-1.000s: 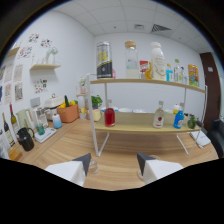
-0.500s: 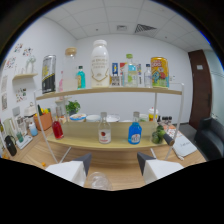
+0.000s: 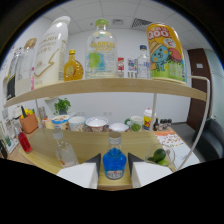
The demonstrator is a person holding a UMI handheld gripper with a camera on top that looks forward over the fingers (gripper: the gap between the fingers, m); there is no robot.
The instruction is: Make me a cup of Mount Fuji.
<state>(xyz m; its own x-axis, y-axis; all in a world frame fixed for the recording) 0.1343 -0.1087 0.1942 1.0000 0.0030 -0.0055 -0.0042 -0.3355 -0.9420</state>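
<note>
The claw (image 3: 114, 167) stands apart, its two fingers flanking a blue bottle (image 3: 114, 162) on the near edge of the desk (image 3: 90, 145), narrow gaps either side. Left stands a clear bottle (image 3: 64, 152); right, a glass of limes (image 3: 160, 156). Upper shelf (image 3: 105, 86) overhangs.

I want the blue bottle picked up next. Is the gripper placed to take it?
Probably yes: the blue bottle stands between the open jaws of the gripper, with nothing in front of it.

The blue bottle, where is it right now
In the gripper view, the blue bottle stands on the wooden counter between the open gripper fingers, with a clear bottle to its left.
</note>
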